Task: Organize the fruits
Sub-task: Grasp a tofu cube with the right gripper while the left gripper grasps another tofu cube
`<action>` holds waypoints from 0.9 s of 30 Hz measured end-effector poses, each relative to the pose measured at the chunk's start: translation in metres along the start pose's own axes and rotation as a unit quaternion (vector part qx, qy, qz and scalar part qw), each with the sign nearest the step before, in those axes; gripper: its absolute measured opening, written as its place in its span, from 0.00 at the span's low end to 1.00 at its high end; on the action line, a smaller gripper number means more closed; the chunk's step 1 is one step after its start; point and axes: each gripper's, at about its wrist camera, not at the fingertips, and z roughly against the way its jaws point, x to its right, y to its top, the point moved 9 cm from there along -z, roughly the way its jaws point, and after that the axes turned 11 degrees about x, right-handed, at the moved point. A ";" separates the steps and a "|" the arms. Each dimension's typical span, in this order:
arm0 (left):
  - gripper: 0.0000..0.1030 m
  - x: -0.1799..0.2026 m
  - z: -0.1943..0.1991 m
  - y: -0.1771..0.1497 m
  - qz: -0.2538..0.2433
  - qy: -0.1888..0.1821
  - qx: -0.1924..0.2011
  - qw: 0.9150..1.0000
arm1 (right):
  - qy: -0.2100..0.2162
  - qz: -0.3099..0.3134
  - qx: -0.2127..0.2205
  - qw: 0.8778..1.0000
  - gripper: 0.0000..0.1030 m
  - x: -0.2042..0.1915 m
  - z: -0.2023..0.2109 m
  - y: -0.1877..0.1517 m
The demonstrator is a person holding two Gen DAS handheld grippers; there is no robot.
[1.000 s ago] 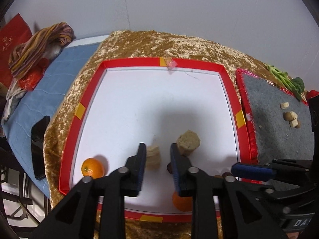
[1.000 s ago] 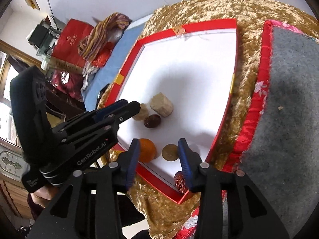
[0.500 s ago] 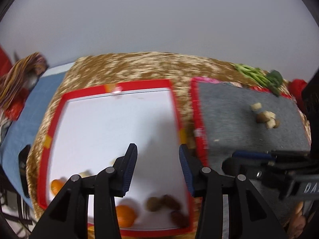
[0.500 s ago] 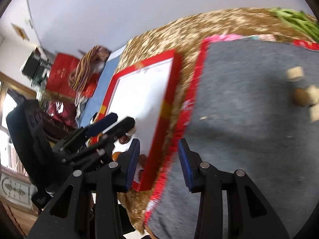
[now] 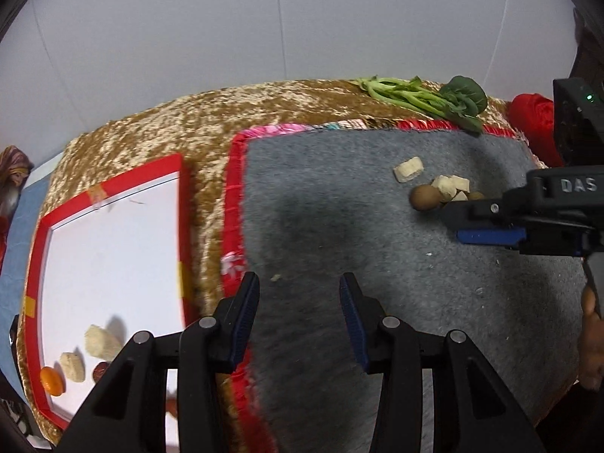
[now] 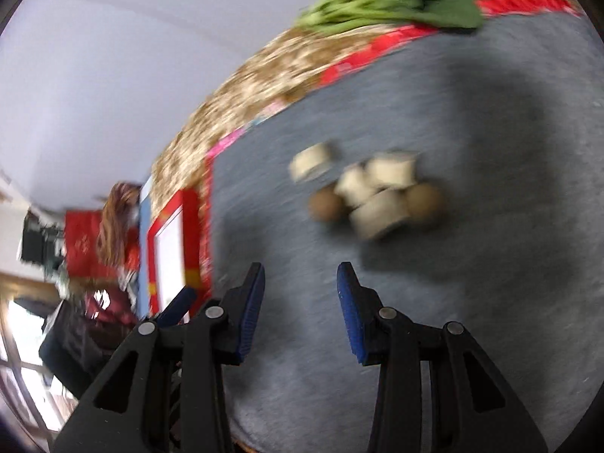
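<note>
Gold velvet covers the desk (image 5: 158, 128). At lower left, the red-edged white tray (image 5: 109, 241) already holds an orange (image 5: 51, 380) and pale chunks (image 5: 99, 341). Right of centre, the grey mat (image 5: 339, 207) carries unsorted brown fruits (image 6: 324, 205) and chunks. Both the left hand-held gripper (image 5: 299, 296) and right hand-held gripper (image 6: 300, 287) hover released, empty.

Only legible text: white letters "DAS" on the black body of the right gripper (image 5: 487, 222), at the right edge of the left wrist view, cut off by the frame border. Small green indicator light (image 5: 589, 96) on the black housing above it. Nothing readable in the blurred right wrist view.
</note>
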 end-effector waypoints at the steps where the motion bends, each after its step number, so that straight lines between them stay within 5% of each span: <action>1: 0.43 0.002 -0.001 0.001 0.001 -0.001 0.000 1.000 | -0.006 -0.005 0.007 1.000 0.40 0.006 0.001 0.004; 13: 0.43 0.028 -0.023 0.031 -0.018 -0.041 0.030 0.999 | -0.028 -0.077 0.034 0.996 0.42 0.045 -0.009 0.033; 21: 0.43 0.060 -0.046 0.057 -0.131 -0.114 0.055 0.983 | -0.033 -0.051 0.027 0.998 0.33 0.053 0.014 0.033; 27: 0.42 0.073 -0.065 0.063 -0.139 -0.156 0.051 0.977 | -0.015 -0.065 0.020 0.998 0.33 0.059 0.019 0.031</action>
